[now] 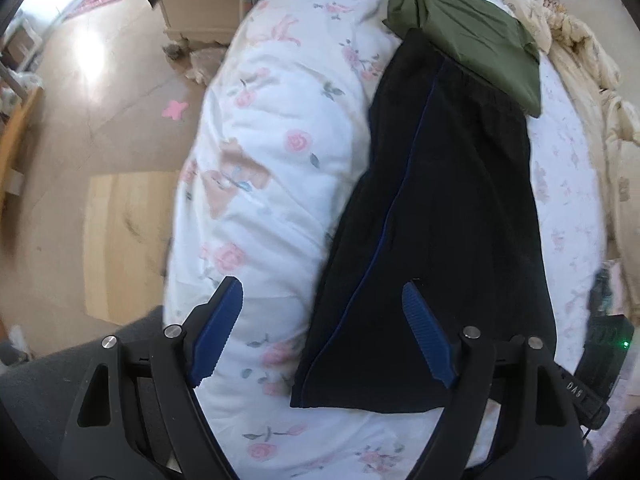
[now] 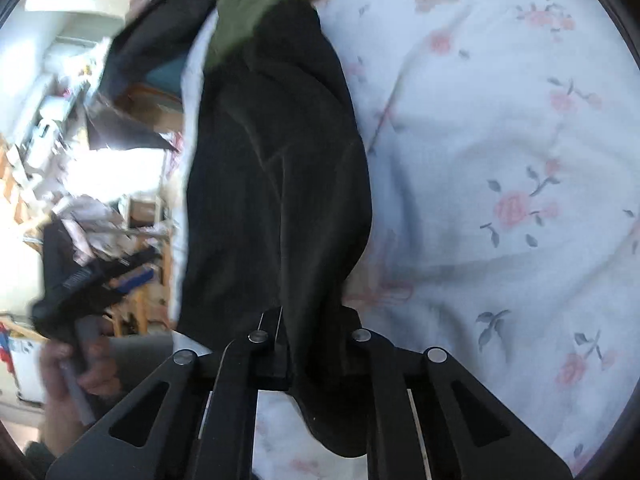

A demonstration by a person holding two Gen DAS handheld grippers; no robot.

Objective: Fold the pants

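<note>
1. Your left gripper [image 1: 322,336] is spread wide, holding nothing; the pants [image 1: 436,248] lie on the floral bedding [image 1: 256,128] towards 1 o'clock (green garment [image 1: 472,28] at 12).
2. Your right gripper [image 2: 308,320] is clamped on the pants [image 2: 276,184].

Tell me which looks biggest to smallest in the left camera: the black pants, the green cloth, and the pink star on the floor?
1. black pants, biggest, stretching along the flowery bedspread.
2. green cloth, though it lies farther away, so it may really be bigger than it looks.
3. pink star, clearly tiniest.
</note>
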